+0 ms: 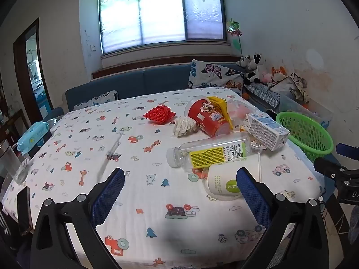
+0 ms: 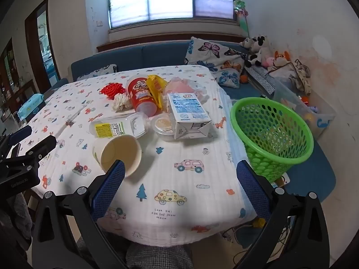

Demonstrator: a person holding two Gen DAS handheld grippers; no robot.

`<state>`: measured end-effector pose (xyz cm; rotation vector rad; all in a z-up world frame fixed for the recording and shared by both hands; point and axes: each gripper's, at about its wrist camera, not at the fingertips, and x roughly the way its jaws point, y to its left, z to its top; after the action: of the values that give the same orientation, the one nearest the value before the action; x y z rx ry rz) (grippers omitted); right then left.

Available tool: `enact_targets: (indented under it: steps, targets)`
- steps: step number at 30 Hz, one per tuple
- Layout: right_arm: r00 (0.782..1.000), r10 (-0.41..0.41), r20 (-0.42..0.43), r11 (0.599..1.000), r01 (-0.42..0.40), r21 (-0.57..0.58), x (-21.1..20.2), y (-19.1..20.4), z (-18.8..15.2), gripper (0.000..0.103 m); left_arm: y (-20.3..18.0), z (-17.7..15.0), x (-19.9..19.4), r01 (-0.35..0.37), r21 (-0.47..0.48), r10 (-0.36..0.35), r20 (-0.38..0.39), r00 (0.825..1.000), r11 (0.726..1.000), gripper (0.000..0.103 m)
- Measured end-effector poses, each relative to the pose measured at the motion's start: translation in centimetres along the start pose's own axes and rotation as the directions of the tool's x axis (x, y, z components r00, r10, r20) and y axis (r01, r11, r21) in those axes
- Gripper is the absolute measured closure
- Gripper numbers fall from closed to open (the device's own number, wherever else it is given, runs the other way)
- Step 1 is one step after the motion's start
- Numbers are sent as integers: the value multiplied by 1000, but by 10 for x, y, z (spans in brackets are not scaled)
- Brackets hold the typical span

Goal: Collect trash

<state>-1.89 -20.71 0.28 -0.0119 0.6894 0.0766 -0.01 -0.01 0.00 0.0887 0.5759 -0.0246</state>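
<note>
Trash lies on the table: a white paper cup (image 1: 226, 179) (image 2: 117, 153) on its side, a clear plastic bottle (image 1: 208, 152) (image 2: 119, 125), a milk carton (image 1: 267, 130) (image 2: 188, 114), a red snack cup (image 1: 208, 117) (image 2: 141, 96), a crumpled tissue (image 1: 184, 125) (image 2: 122, 102), a red foam net (image 1: 160, 114) (image 2: 112, 89), a small plastic tub (image 2: 162, 125). A green basket (image 1: 305, 132) (image 2: 271, 134) stands at the table's right edge. My left gripper (image 1: 180, 192) is open and empty, near the paper cup. My right gripper (image 2: 180, 186) is open and empty over the front edge.
A wet-wipes pack (image 1: 33, 135) and a glass jar (image 1: 11, 163) sit at the table's left edge, a phone (image 1: 24, 210) at the front left. A blue sofa (image 1: 143, 83) with cushions and plush toys runs behind. A clear storage bin (image 2: 300, 107) stands behind the basket.
</note>
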Motion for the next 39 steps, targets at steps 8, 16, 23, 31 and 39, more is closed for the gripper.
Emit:
enact_targets:
  steps: [8,16,23,31,39]
  targets:
    - [1000,5,7,1000,-5,10,0,-1,0,4,-1,0,2,2,-3,-2,-6,1000,1000,6]
    - [1000,1,9,1000,-1,6,-2,0,1,4,-4,1,-2,9,0,-9,4,1000,1000,6]
    - [1000,2,15,1000,-2,11,-4,-2,1,4,-7,2,-5,12,0,-12,7,1000,1000,6]
    - [1000,-4,22,1000,4,20,-7,-6,1,5,-9,3,-8,23,3,-23,12,1000,1000,6]
    - [1000,-9,28,1000,8,17,-9,-5,1,5,-10,4,-10,26,5,-26,22,999,1000,6]
